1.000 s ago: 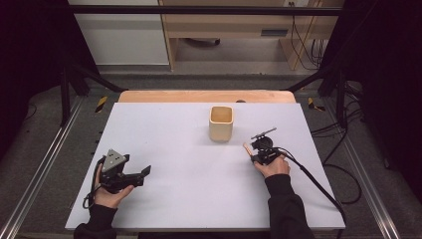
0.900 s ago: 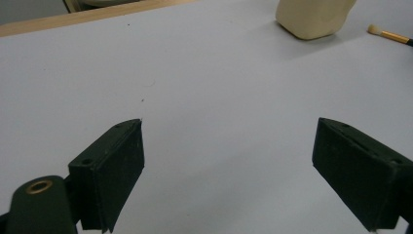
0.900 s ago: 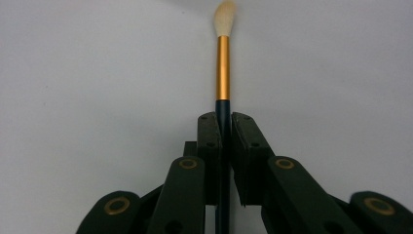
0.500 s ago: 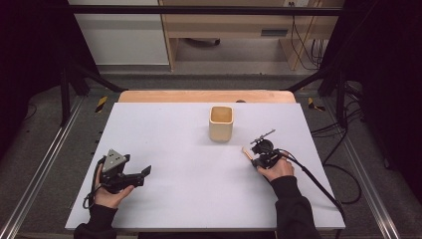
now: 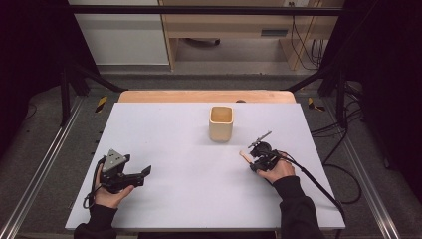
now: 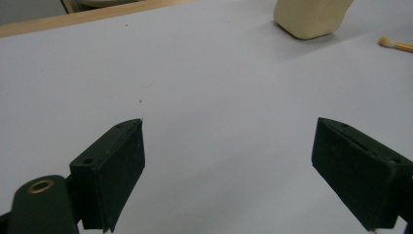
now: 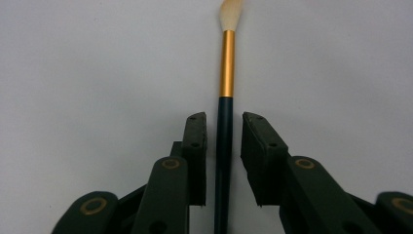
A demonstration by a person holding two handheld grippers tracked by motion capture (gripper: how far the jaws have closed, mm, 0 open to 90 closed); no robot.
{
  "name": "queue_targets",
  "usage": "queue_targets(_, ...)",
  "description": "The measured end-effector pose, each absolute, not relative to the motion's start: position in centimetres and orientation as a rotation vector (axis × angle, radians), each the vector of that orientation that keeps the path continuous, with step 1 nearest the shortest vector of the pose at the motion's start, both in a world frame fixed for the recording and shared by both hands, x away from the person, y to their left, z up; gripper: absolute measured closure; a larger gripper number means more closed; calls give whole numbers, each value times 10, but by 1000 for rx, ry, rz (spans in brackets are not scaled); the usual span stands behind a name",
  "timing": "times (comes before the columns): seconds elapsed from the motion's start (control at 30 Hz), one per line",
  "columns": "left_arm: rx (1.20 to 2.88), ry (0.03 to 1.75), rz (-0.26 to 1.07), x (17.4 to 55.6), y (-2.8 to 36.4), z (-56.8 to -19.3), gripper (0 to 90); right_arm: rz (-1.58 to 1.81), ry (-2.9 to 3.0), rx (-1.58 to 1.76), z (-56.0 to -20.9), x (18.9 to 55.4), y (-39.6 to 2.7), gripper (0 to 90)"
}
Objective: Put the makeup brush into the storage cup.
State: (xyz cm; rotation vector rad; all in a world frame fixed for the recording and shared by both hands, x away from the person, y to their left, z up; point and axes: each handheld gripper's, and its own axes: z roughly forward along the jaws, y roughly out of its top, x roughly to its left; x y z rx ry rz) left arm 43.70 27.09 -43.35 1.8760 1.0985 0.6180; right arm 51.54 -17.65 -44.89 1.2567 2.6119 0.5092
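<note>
Nearest the person, the left gripper point(image 5: 143, 175) rests on the white table top point(image 5: 189, 199) with its jaws spread wide and nothing between them; it takes no part in the work. Further in, the right gripper point(image 7: 224, 127) lies low over the slim paintbrush with a dark handle, gold ferrule and pale bristles point(image 7: 226, 63). Its jaws have just been opening, and the handle now lies between the pads with a gap on each side, so the brush is released, flat on the table. Beyond it stands the cream square-sided cup point(image 5: 221, 124), well apart from the bristles and seemingly empty, though its inside is hard to read from the high view. Judged from this, the brush is set down, not in the cup.
</note>
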Motion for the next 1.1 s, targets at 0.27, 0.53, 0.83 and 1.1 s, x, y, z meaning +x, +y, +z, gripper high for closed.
queue_targets(0.27, 1882, 1096, 615, 437, 271, -434, 115, 468, 2647, 1161, -436, 517, -177, 670)
queue_targets(0.53, 1884, 1095, 613, 437, 270, -434, 115, 425, 2691, 1143, -434, 523, -174, 687)
queue_targets(0.83, 1893, 1094, 614, 438, 270, -435, 115, 375, 2727, 1185, -441, 527, -171, 735)
queue_targets(1.1, 1895, 1093, 613, 438, 269, -435, 116, 332, 2753, 1173, -446, 529, -170, 790)
